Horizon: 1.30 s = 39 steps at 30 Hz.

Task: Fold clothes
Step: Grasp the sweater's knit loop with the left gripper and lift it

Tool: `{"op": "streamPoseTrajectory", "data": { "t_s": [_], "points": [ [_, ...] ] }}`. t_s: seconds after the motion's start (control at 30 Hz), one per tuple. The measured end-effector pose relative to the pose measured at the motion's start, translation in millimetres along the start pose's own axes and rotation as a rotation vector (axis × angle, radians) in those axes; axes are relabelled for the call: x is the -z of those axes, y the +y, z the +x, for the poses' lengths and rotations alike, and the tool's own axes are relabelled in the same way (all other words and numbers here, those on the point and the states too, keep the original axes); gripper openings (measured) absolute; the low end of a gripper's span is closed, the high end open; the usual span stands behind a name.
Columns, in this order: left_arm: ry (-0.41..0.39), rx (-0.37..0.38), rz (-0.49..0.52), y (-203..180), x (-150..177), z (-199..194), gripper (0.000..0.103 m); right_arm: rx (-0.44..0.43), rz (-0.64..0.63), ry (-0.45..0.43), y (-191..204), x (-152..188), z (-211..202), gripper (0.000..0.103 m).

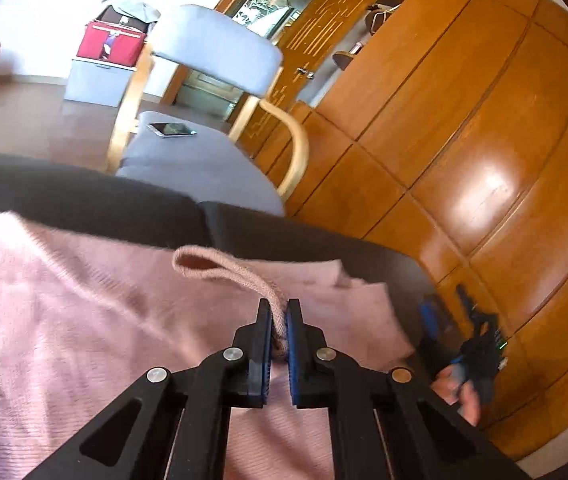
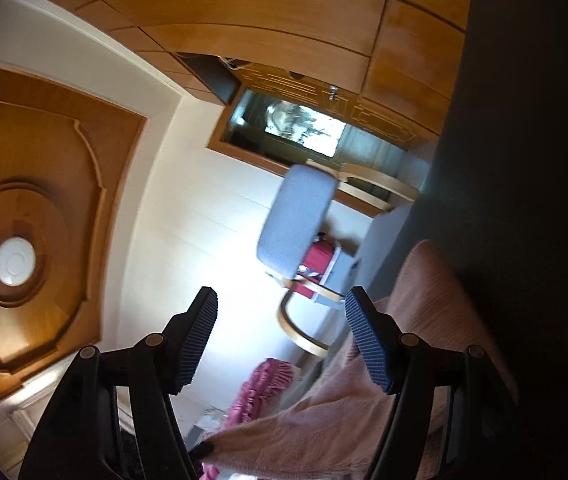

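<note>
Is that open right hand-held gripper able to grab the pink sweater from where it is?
Probably yes: the right hand-held gripper stands open and empty, the pink sweater beside one finger, nothing between them.

1. Left wrist view looked along its own fingers, tilted down, close over the pink sweater (image 1: 84, 320); grey chair (image 1: 212, 52) toward 11 o'clock, wooden wardrobe (image 1: 463, 120) at 2.
2. Right wrist view was rolled sideways and faced roughly level; ceiling lamp (image 2: 15, 261) at 9 o'clock.
3. Both views shared chair, wardrobe, sweater.
</note>
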<state>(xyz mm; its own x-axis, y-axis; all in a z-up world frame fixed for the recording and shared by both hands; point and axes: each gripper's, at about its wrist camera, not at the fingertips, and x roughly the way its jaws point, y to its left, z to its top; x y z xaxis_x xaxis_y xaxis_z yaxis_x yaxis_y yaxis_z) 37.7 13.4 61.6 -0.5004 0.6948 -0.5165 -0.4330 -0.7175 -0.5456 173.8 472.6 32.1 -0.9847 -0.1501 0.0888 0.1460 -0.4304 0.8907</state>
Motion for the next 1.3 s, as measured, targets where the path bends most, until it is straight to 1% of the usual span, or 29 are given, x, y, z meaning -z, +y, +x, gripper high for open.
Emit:
{"op": "streamPoseTrajectory", "data": {
  "t_s": [0.07,0.13,0.2,0.23,0.27,0.3,0.33,0.4,0.47,0.53,0.6,0.73,0.77,0.87,0.9,0.93,0.97,1.0,1.07,1.13,1.2,1.23,1.3],
  "points": [
    [-0.006,-0.002,0.003,11,10,1,0.005,0.034,-0.024,0.015,7,-2,1,0.07],
    [-0.02,0.015,-0.002,22,21,1,0.005,0.075,-0.12,0.069,31,-5,2,0.07],
    [-0.032,0.041,-0.013,30,28,3,0.005,0.16,-0.257,0.123,58,-6,0,0.07],
    [-0.035,0.051,-0.02,31,30,3,0.005,0.19,-0.308,0.148,67,-6,-3,0.07],
    [-0.039,0.067,-0.029,33,31,2,0.005,0.225,-0.352,0.179,73,-6,-7,0.068],
    [-0.049,0.085,-0.034,34,30,1,0.006,0.26,-0.385,0.214,76,-5,-11,0.056],
    [-0.065,0.104,-0.033,35,30,-1,0.006,0.295,-0.408,0.245,76,-3,-13,0.049],
    [-0.093,0.131,-0.029,34,31,-6,0.006,0.383,-0.445,0.329,70,6,-15,0.023],
    [-0.119,0.15,-0.023,32,31,-10,0.006,0.483,-0.475,0.45,57,20,-11,0.015],
    [-0.146,0.167,-0.015,30,32,-15,0.006,0.551,-0.497,0.544,44,35,-3,0.014],
    [-0.163,0.185,-0.01,29,32,-19,0.006,0.581,-0.5,0.596,32,46,4,0.01],
    [-0.173,0.205,-0.02,32,32,-24,0.006,0.61,-0.52,0.622,26,52,24,0.01],
    [-0.175,0.201,-0.027,34,32,-25,0.006,0.638,-0.536,0.625,25,53,30,0.01],
    [-0.164,0.167,-0.066,44,32,-24,0.006,0.703,-0.559,0.574,22,49,33,0.01],
    [-0.147,0.146,-0.085,48,32,-21,0.006,0.736,-0.555,0.547,18,47,30,0.009],
    [-0.111,0.12,-0.111,53,33,-15,0.006,0.764,-0.549,0.523,15,44,28,0.009],
    [-0.061,0.096,-0.148,60,34,-6,0.006,0.766,-0.531,0.519,12,43,25,0.003],
    [-0.008,0.074,-0.19,68,35,2,0.006,0.767,-0.516,0.515,9,42,22,0.001],
    [0.059,0.043,-0.259,81,37,13,0.006,0.765,-0.507,0.516,9,41,21,0.002],
    [0.056,0.057,-0.284,85,39,11,0.006,0.76,-0.525,0.531,17,42,20,0.003],
    [0.047,0.064,-0.281,84,40,7,0.006,0.737,-0.6,0.541,36,48,15,0.004],
    [0.047,0.063,-0.27,82,40,7,0.006,0.721,-0.638,0.532,47,51,12,0.004],
    [0.048,0.064,-0.25,78,41,7,0.006,0.661,-0.692,0.504,71,56,14,0.006]
  ]
}}
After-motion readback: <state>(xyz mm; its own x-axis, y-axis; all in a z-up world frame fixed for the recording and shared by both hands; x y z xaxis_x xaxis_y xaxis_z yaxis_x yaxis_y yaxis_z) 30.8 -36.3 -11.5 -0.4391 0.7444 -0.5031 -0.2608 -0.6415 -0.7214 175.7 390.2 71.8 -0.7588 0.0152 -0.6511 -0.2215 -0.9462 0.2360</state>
